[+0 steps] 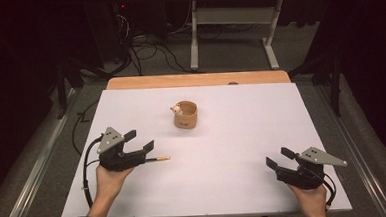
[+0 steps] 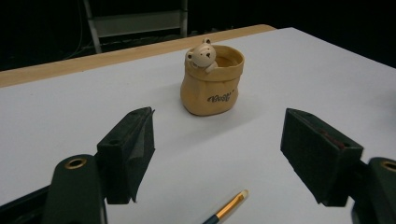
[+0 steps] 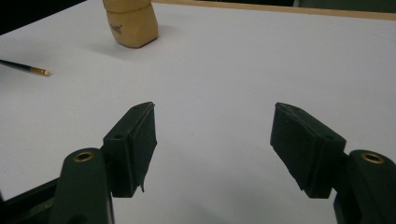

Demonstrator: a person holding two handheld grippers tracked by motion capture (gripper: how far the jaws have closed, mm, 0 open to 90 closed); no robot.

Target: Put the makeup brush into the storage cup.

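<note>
A tan sack-shaped pot [image 1: 186, 115] with a small bear figure on its rim stands on the white table top [image 1: 232, 136], a little behind the middle; the left gripper view shows the pot [image 2: 212, 81] ahead, and the right gripper view shows its lower half [image 3: 131, 23] at the far left. A thin paintbrush [image 1: 158, 159] with a gold ferrule lies flat in front of the left gripper [image 1: 141, 141]. That gripper [image 2: 217, 140] is open, its jaws wide apart over the brush tip [image 2: 232, 205]. The right gripper [image 1: 278, 157] rests near the front right corner, open [image 3: 212, 140] and holding nothing. The brush [image 3: 25, 67] lies far to its left.
A wooden strip [image 1: 197, 79] runs along the table's far edge. Beyond it, a white desk frame [image 1: 231, 21] and loose cables [image 1: 148, 53] sit on the grey floor. A metal rail [image 1: 34, 167] flanks the table on the left.
</note>
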